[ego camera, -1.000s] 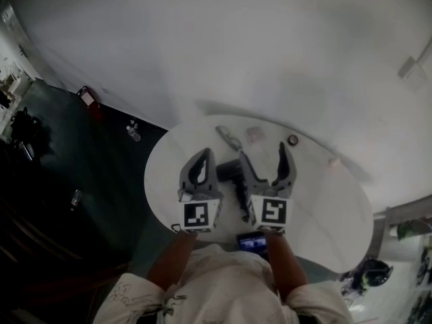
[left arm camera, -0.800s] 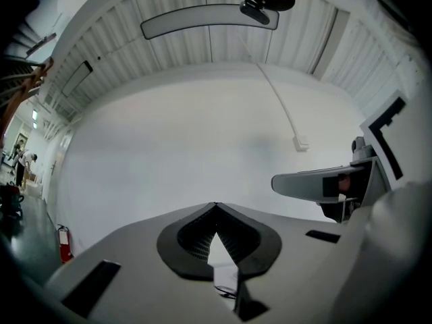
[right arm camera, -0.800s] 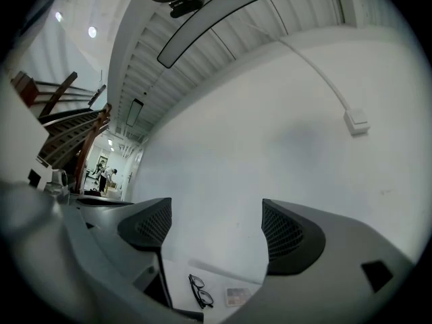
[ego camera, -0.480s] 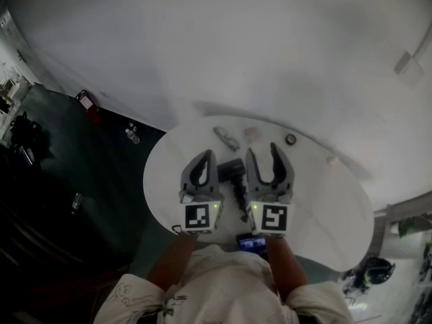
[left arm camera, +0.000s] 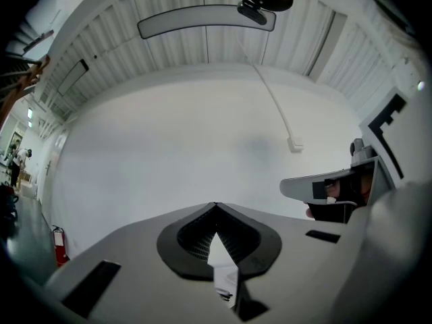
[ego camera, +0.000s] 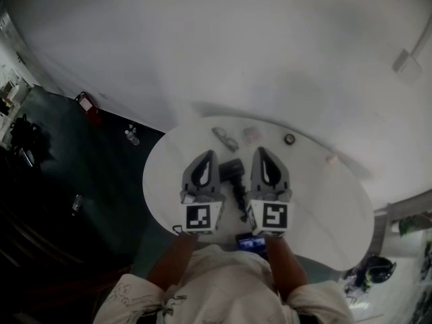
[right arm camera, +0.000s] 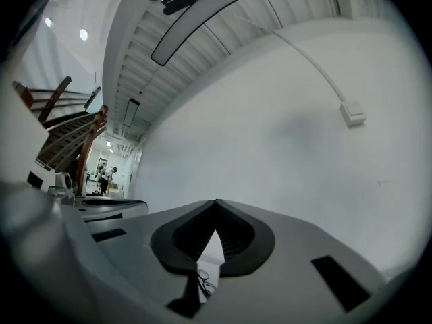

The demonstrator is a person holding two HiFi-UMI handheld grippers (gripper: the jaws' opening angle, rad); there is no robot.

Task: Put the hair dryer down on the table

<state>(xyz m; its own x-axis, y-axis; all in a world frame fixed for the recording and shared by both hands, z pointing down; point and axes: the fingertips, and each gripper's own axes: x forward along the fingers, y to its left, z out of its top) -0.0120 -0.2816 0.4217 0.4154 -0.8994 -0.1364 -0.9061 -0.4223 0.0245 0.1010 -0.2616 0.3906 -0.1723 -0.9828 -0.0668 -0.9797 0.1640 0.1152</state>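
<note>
**A:** How are the hands placed?

**B:** Both forearms reach in over the near edge of the round table [ego camera: 324, 208], side by side. Each gripper points about level toward the far edge.

**A:** And the left gripper [ego camera: 208, 154]?

**B:** Its jaws are together, tips meeting, with nothing between them. In its own view only the white wall shows past the tips.

**A:** The right gripper [ego camera: 262, 150]?

**B:** Its jaws have just been closing and now meet at the tips. It is empty too, with nothing caught between the pads.

**A:** So where is the hair dryer [ego camera: 233, 169]?

**B:** It lies on the tabletop in the gap between the two grippers, and neither one holds it. The dark body is toward the middle and the thinner part trails back toward the near edge.

**A:** What lies closest to the person?

**B:** A dark device with a lit blue screen [ego camera: 251, 241], right at the near edge beside the right forearm.

**A:** And farther out?

**B:** A pair of glasses [ego camera: 227, 139] lies beyond the hair dryer, toward the far edge. A small pale item [ego camera: 251, 133] sits just to their right, then a small dark round thing [ego camera: 289, 139]. I cannot tell what those last two are
</note>
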